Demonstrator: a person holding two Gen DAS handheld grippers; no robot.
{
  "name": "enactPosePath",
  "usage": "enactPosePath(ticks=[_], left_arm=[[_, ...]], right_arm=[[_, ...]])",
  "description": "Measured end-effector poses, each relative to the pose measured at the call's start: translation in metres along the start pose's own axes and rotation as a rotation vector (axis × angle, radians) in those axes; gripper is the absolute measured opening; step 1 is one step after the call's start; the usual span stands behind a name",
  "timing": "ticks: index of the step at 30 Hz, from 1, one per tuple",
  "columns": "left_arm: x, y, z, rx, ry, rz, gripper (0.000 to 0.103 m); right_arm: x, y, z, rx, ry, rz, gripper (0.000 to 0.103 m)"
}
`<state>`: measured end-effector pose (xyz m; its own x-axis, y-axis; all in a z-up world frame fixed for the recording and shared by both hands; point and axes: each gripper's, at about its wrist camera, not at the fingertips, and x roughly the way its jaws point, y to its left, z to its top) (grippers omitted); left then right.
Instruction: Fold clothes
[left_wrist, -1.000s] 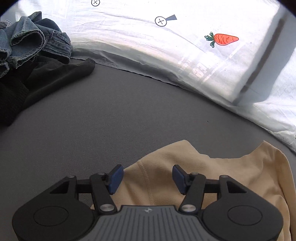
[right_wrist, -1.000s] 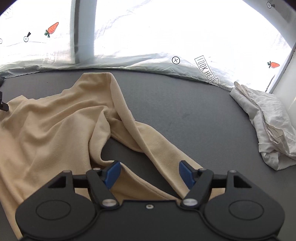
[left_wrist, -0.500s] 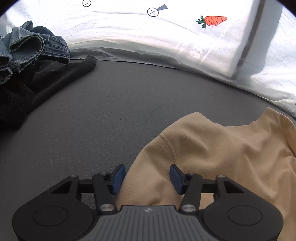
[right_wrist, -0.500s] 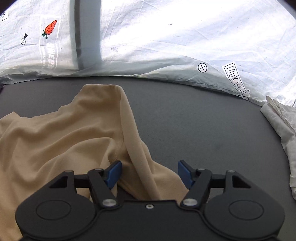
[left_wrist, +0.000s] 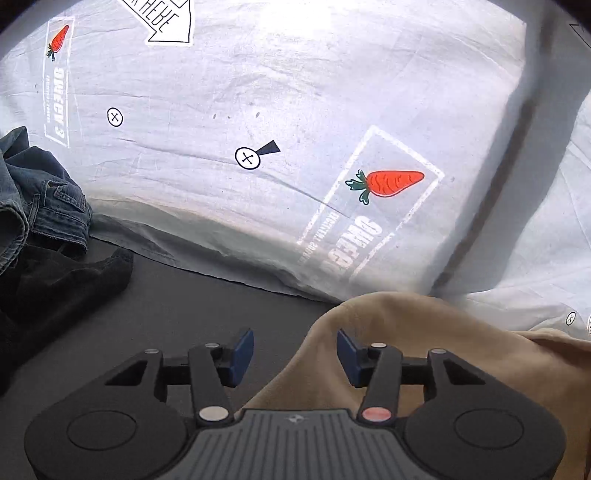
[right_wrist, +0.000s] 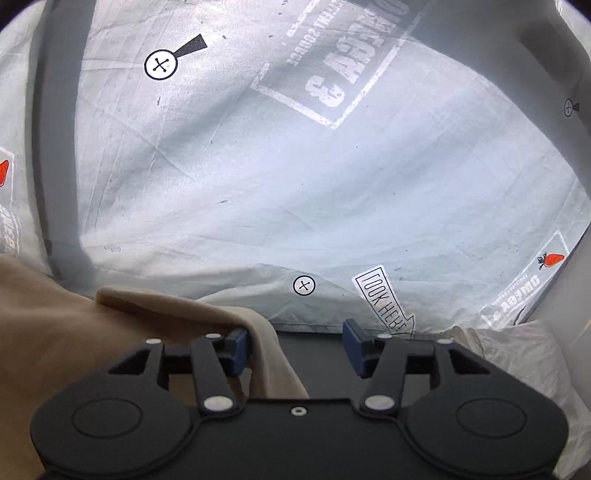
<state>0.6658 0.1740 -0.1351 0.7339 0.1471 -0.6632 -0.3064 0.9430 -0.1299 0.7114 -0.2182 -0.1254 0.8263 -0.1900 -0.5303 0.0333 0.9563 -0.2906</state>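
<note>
A beige garment (left_wrist: 424, 354) is draped between the left gripper (left_wrist: 295, 350) and right gripper (right_wrist: 295, 345). Both sets of jaws have just been opened and are seen apart, pressing nothing. No containers are seen.

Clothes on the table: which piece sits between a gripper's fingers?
The beige garment; its folds lie between both grippers' open fingers. The denim piece, black garment and white cloth lie apart.

We see a beige knit garment (left_wrist: 461, 354), soft and plain, bunched into rounded folds on the dark grey table. In the left wrist view it rises as a hump at the near right, with its edge falling toward the near centre. In the right wrist view the beige knit garment (right_wrist: 74, 332) fills the near left, one folded edge draping down toward the middle.
</note>
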Motion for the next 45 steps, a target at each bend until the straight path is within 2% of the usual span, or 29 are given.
enactPosePath(ticks=[1, 3, 5, 8, 12, 14, 16, 19, 23, 29, 31, 33, 36, 38, 39, 42, 45], left_arm=[[-0.007, -0.002, -0.006, 0.003, -0.004, -0.023, 0.056], [-0.022, -0.005, -0.025, 0.013, 0.021, -0.058, 0.058], [-0.041, -0.009, -0.057, 0.016, 0.083, -0.072, 0.058], [-0.066, -0.010, -0.103, -0.006, 0.193, -0.097, 0.058], [-0.094, -0.008, -0.160, -0.086, 0.335, -0.133, 0.058], [-0.104, -0.008, -0.180, -0.130, 0.394, -0.156, 0.058], [-0.112, -0.010, -0.192, -0.134, 0.434, -0.162, 0.058], [-0.121, -0.015, -0.202, -0.091, 0.460, -0.138, 0.058], [-0.141, -0.012, -0.208, -0.062, 0.445, -0.132, 0.061], [-0.174, 0.010, -0.220, -0.059, 0.429, -0.135, 0.062], [-0.184, 0.020, -0.224, -0.064, 0.426, -0.129, 0.062], [-0.194, 0.031, -0.227, -0.075, 0.420, -0.120, 0.062], [-0.207, 0.049, -0.230, -0.107, 0.404, -0.108, 0.062], [-0.215, 0.062, -0.232, -0.136, 0.394, -0.098, 0.062], [-0.218, 0.069, -0.233, -0.152, 0.391, -0.092, 0.062], [-0.226, 0.088, -0.237, -0.208, 0.382, -0.080, 0.062], [-0.233, 0.107, -0.239, -0.252, 0.362, -0.070, 0.062]], right_arm=[[-0.006, -0.002, -0.004, -0.011, -0.003, -0.010, 0.061], [-0.021, -0.008, -0.024, 0.015, 0.019, 0.035, 0.061], [-0.041, -0.013, -0.054, 0.036, 0.073, 0.071, 0.061], [-0.071, -0.016, -0.110, 0.054, 0.193, 0.082, 0.060], [-0.112, -0.017, -0.168, 0.141, 0.306, 0.087, 0.059], [-0.135, -0.017, -0.188, 0.208, 0.331, 0.116, 0.059], [-0.147, -0.013, -0.197, 0.227, 0.336, 0.151, 0.059], [-0.165, 0.004, -0.196, 0.197, 0.304, 0.210, 0.059], [-0.189, 0.025, -0.181, 0.129, 0.225, 0.309, 0.059], [-0.215, 0.077, -0.184, -0.033, 0.229, 0.553, 0.061], [-0.213, 0.096, -0.189, -0.111, 0.231, 0.538, 0.062], [-0.206, 0.112, -0.193, -0.180, 0.244, 0.476, 0.062], [-0.197, 0.119, -0.193, -0.207, 0.259, 0.457, 0.052], [-0.195, 0.118, -0.188, -0.183, 0.268, 0.478, 0.028], [-0.198, 0.116, -0.184, -0.154, 0.272, 0.510, 0.006], [-0.213, 0.112, -0.172, -0.071, 0.276, 0.624, 0.007], [-0.246, 0.116, -0.159, -0.001, 0.253, 0.763, 0.006]])
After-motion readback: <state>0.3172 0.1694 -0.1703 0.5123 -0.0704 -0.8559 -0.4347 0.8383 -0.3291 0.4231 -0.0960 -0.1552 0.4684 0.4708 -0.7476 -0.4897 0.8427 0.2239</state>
